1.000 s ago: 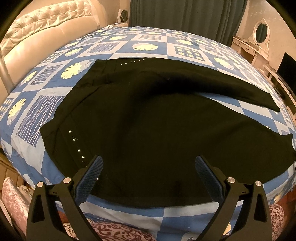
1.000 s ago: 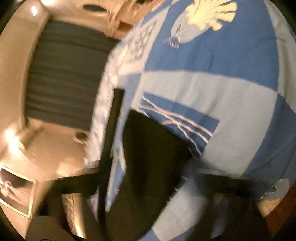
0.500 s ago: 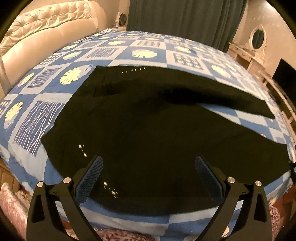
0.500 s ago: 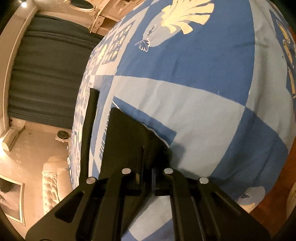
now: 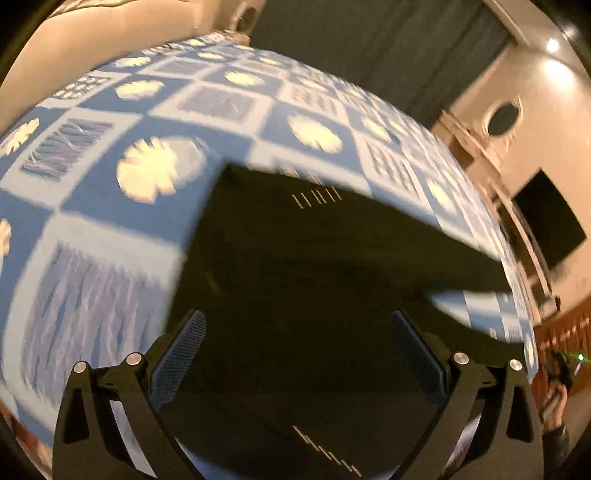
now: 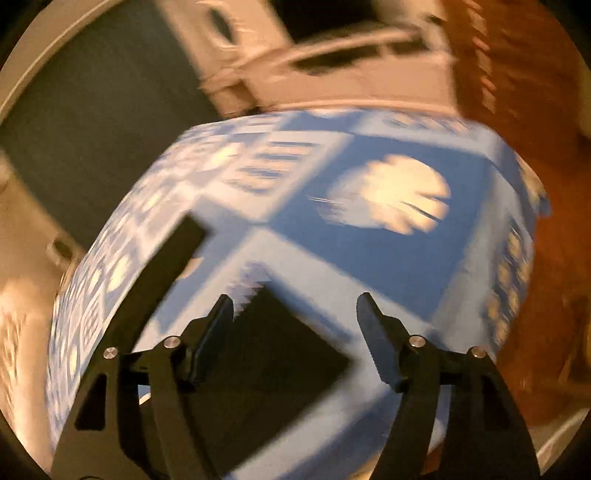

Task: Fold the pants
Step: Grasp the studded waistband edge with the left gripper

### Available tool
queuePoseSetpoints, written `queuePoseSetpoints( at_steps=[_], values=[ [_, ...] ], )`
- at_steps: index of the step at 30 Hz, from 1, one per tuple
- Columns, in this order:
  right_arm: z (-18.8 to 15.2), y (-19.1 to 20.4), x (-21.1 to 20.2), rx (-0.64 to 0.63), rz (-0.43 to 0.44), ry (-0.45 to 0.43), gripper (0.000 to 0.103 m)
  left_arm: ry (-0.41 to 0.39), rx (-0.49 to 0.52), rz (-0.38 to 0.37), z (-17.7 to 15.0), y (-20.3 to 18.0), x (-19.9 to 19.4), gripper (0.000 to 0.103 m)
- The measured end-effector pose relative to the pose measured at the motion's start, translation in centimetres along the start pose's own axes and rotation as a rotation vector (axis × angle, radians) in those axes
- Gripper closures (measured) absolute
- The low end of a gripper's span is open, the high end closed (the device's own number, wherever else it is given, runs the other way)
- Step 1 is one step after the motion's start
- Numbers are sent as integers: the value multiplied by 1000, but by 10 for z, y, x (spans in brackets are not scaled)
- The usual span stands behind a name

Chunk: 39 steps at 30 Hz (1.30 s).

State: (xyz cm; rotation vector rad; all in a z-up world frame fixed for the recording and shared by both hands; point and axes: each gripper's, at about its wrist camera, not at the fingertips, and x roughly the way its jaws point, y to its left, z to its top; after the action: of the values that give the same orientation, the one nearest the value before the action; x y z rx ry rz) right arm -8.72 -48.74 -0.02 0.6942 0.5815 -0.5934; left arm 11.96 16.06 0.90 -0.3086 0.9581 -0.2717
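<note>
The black pants (image 5: 295, 280) lie spread on the blue and white patterned bedspread (image 5: 96, 229), with rows of small studs near the waist. My left gripper (image 5: 297, 328) hovers open above the waist end, nothing between its fingers. In the right wrist view, a black pant-leg end (image 6: 273, 354) lies flat on the bedspread (image 6: 388, 266) below my right gripper (image 6: 295, 310). Its jaws are opening and stand wide, and the pads do not press on the cloth. A second black leg strip (image 6: 162, 280) runs off to the left. Both views are blurred by motion.
A padded cream headboard (image 5: 110, 33) stands at the upper left and dark curtains (image 5: 369, 44) hang behind the bed. A dresser with an oval mirror (image 5: 502, 118) and a dark screen (image 5: 550, 221) stand at the right. Wooden floor (image 6: 517, 110) shows past the bed's edge.
My right gripper was shut on the pant-leg end, then let it go, opened and rose while rolling. My left gripper stayed open and swept across the pants toward the waist end.
</note>
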Motion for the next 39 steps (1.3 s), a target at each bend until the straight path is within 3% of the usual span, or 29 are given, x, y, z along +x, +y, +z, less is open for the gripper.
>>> queuePoseSetpoints(
  at_steps=[1, 4, 6, 11, 13, 18, 21, 25, 27, 28, 29, 32, 39],
  values=[
    [-3, 28, 3, -56, 35, 6, 23, -1, -4, -3, 20, 15, 10, 4],
    [-13, 104, 24, -163, 165, 53, 21, 60, -38, -73, 56, 43, 45, 4],
    [-27, 156, 47, -216, 262, 128, 21, 116, -56, -97, 78, 62, 80, 4],
    [-66, 256, 72, -357, 402, 238, 21, 229, -54, -77, 104, 88, 145, 4],
    [-77, 284, 79, -406, 440, 269, 21, 212, -43, -90, 110, 90, 151, 4],
    [-105, 320, 94, -466, 491, 343, 20, 173, -65, -164, 125, 95, 159, 4],
    [-113, 330, 112, -463, 514, 387, 20, 196, -51, -295, 123, 87, 161, 4],
    [-122, 346, 131, -475, 548, 441, 20, 180, 0, -273, 118, 76, 162, 6],
    [-123, 359, 140, -525, 556, 449, 20, 165, -31, -277, 119, 80, 163, 33],
    [-121, 366, 144, -548, 564, 449, 20, 174, -55, -287, 120, 83, 166, 78],
    [-120, 373, 148, -569, 574, 447, 20, 204, -107, -276, 119, 89, 174, 92],
    [-108, 396, 166, -635, 610, 453, 17, 221, -198, -314, 117, 103, 182, 92],
    [-100, 472, 222, -887, 644, 564, 14, 228, -204, -324, 118, 105, 182, 92]
  ],
)
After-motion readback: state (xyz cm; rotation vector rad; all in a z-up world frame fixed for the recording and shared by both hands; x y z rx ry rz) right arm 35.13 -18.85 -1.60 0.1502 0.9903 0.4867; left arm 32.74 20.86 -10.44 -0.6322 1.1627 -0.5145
